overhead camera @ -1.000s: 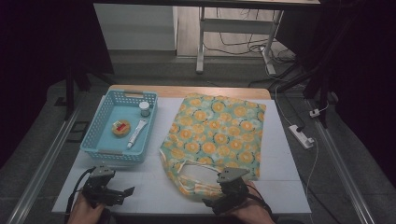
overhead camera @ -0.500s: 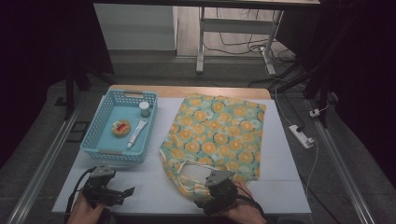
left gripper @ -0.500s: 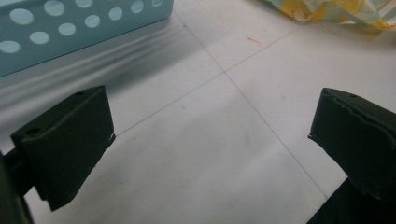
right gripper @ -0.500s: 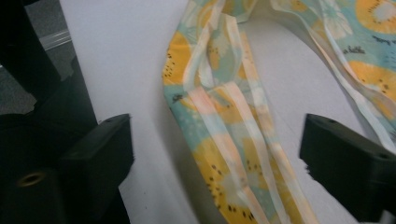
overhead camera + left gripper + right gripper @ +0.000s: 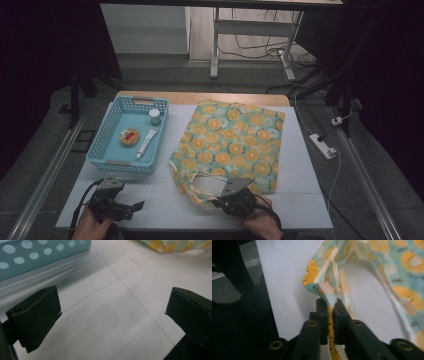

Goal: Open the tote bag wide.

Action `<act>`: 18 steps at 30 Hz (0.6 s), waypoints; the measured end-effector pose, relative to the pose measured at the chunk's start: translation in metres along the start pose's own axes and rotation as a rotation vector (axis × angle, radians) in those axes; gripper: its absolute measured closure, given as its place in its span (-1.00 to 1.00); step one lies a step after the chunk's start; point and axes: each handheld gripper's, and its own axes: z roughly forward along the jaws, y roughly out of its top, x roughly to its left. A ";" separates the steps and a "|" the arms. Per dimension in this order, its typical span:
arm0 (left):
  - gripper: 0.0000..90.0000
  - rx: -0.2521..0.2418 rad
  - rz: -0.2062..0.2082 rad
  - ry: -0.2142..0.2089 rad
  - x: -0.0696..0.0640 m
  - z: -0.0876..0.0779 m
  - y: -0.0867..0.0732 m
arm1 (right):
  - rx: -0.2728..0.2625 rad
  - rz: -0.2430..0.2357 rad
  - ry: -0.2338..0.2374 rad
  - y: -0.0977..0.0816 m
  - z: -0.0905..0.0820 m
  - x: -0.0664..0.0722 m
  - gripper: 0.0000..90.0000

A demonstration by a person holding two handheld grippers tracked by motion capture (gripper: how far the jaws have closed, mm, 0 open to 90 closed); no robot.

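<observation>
Right claw [image 5: 331, 302] clamped on the bag handle [image 5: 329, 290]; left claw [image 5: 112, 315] wide open, empty; basket [image 5: 107, 145] items unpacked.

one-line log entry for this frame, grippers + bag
left gripper: open, over bare table | right gripper: shut on bag handle | bag: flat | basket: untouched

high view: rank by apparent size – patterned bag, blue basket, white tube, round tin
1. patterned bag, largest
2. blue basket
3. white tube and round tin: close. The tube is longer, the tin wider, so I won't rank them. Both lie in the basket, at about the same distance from the camera.
</observation>
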 end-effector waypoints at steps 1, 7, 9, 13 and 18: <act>-1.00 0.001 -0.001 -0.001 0.000 0.000 0.000 | -0.006 -0.002 -0.002 0.002 -0.002 0.000 0.97; -1.00 0.000 -0.001 -0.002 0.000 0.000 0.000 | -0.018 0.010 -0.014 0.011 -0.011 -0.010 0.98; -1.00 0.001 -0.002 -0.003 0.000 0.000 0.000 | -0.026 0.022 -0.019 0.013 -0.013 -0.016 0.98; -1.00 0.000 -0.002 -0.003 0.000 0.000 0.000 | -0.031 0.040 -0.042 0.017 -0.015 -0.033 0.98; -1.00 0.000 -0.002 -0.005 0.001 0.000 0.000 | -0.023 0.090 -0.061 0.016 -0.013 -0.057 0.98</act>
